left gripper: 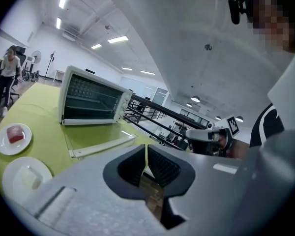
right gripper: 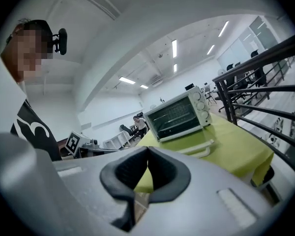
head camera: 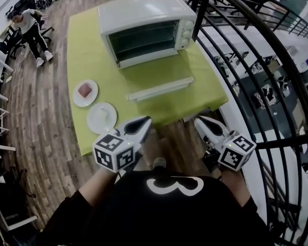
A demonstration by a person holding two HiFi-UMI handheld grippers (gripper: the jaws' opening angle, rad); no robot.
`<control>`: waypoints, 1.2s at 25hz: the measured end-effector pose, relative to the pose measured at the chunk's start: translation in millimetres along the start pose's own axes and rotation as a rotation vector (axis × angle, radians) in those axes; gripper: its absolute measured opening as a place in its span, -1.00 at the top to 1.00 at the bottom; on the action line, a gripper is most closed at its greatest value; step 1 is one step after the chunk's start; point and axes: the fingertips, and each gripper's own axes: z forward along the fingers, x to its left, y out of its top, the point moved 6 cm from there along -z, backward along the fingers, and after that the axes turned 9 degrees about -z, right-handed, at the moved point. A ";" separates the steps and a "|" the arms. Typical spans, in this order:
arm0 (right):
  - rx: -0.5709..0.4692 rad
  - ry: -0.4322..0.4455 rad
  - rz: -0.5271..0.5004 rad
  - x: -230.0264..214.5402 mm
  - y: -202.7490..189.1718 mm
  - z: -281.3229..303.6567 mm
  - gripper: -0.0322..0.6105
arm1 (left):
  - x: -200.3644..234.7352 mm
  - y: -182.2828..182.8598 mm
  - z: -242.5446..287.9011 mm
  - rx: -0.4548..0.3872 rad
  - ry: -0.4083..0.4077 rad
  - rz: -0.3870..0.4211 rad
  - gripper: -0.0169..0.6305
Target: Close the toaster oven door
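Note:
A white toaster oven [head camera: 146, 25] stands at the far end of a green table [head camera: 87, 60]. Its glass door [head camera: 156, 80] lies folded down flat toward me, the white handle [head camera: 159, 89] at its near edge. The oven [left gripper: 91, 102] and its lowered door [left gripper: 96, 137] show in the left gripper view, and the oven [right gripper: 179, 114] again in the right gripper view. Both grippers hang short of the table's near edge, away from the oven. My left gripper [head camera: 139, 127] is shut and empty. My right gripper [head camera: 209, 128] is shut and empty too.
Two white plates sit on the table's left side: one [head camera: 85, 93] carries a pink piece, the other [head camera: 101, 117] a pale piece. A black metal railing [head camera: 256, 60] curves along the right. A person [head camera: 31, 29] stands far left on the wooden floor.

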 end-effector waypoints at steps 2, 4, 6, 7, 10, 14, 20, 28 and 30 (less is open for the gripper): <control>0.022 -0.007 -0.012 -21.0 3.4 15.4 0.89 | 17.5 4.3 12.2 0.009 0.020 -0.003 0.91; 0.041 -0.012 -0.018 -38.1 1.6 27.0 0.89 | 32.8 2.1 20.6 0.017 0.048 -0.020 0.91; 0.059 -0.019 -0.013 -53.5 -5.9 35.0 0.89 | 47.1 -5.0 26.6 0.024 0.085 -0.039 0.90; 0.066 -0.026 -0.010 -61.4 -9.9 38.5 0.89 | 54.7 -8.0 29.4 0.025 0.105 -0.044 0.90; 0.090 -0.042 -0.015 -83.7 -17.5 50.3 0.89 | 77.8 -12.3 35.0 0.017 0.171 -0.058 0.90; 0.146 -0.043 -0.016 -118.1 -24.7 66.2 0.83 | 99.1 -19.0 42.7 0.016 0.258 -0.098 0.65; 0.258 -0.054 -0.057 -167.0 -33.8 99.3 0.50 | 126.9 -27.6 61.6 0.026 0.383 -0.153 0.42; 0.407 -0.075 -0.107 -224.6 -53.2 143.2 0.32 | 164.6 -37.6 88.5 0.074 0.580 -0.181 0.30; 0.443 -0.067 -0.114 -233.1 -58.8 152.5 0.32 | 171.8 -38.7 94.9 0.079 0.605 -0.191 0.29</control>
